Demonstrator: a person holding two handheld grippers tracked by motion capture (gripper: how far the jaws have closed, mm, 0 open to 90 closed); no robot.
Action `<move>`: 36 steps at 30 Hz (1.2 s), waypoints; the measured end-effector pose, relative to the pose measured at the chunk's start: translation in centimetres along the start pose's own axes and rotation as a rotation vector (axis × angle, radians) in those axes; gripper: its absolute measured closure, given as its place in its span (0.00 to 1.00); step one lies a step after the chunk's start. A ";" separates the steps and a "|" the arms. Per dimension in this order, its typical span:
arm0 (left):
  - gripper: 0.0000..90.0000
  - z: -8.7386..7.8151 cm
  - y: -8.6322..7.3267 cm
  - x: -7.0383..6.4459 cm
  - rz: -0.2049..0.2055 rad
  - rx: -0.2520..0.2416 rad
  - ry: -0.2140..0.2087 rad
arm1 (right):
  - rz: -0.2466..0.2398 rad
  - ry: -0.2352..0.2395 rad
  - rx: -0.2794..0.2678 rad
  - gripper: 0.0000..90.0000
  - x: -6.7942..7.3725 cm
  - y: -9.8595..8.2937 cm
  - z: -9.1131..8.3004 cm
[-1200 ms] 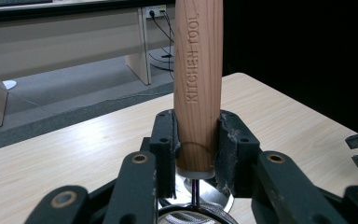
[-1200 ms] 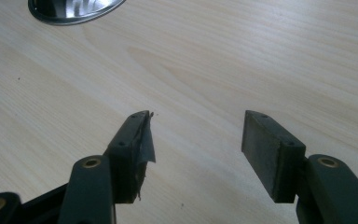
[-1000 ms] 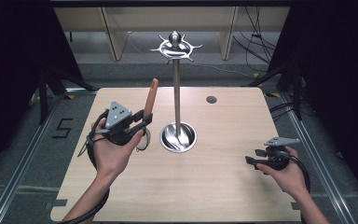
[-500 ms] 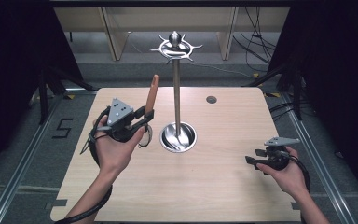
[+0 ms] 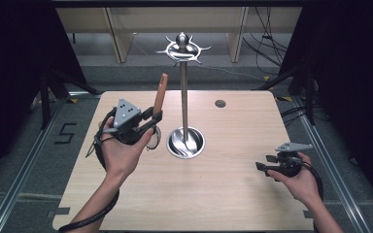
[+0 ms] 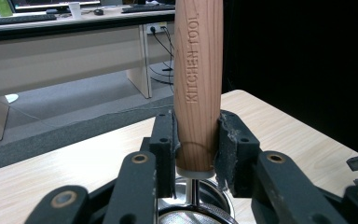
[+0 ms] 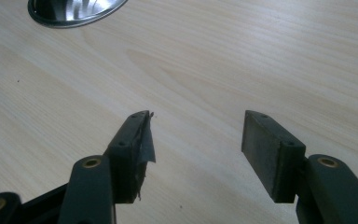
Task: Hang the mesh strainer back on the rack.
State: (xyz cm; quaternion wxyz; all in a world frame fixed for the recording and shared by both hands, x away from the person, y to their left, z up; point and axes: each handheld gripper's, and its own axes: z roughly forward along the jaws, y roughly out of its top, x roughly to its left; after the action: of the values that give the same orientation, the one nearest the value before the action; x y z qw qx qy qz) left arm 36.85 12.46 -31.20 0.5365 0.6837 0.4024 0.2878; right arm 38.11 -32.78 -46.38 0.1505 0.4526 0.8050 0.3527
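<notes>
Wooden handle (image 6: pixel 198 84) in left tool (image 6: pixel 196 154)

Your stand (image 5: pixel 185 104) rises mid-table (image 5: pixel 233 194), blocking the straight path across; the near edge and right side lie open.

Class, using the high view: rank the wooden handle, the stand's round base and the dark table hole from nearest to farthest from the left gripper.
1. Wooden handle: clamped in the left gripper jaws.
2. Stand base: table centre.
3. Dark hole: far side, beyond the pole.
</notes>
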 end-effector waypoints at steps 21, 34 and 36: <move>0.76 -0.1 1.0 -0.5 0.001 -0.056 0.004 | 0.000 0.006 0.003 0.48 0.0 0.0 0.1; 0.76 -0.3 1.7 -0.8 0.026 -0.093 0.012 | -0.002 0.001 0.003 0.48 0.0 0.0 0.0; 0.76 -0.3 1.8 -0.8 0.025 -0.100 0.014 | -0.002 -0.001 0.000 0.48 0.0 0.0 0.0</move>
State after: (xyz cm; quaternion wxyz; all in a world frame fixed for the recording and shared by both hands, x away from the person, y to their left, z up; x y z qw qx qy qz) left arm 36.62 11.70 -29.39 0.5633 0.6590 0.3828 0.3191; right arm 38.11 -32.77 -46.38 0.1511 0.4520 0.8053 0.3526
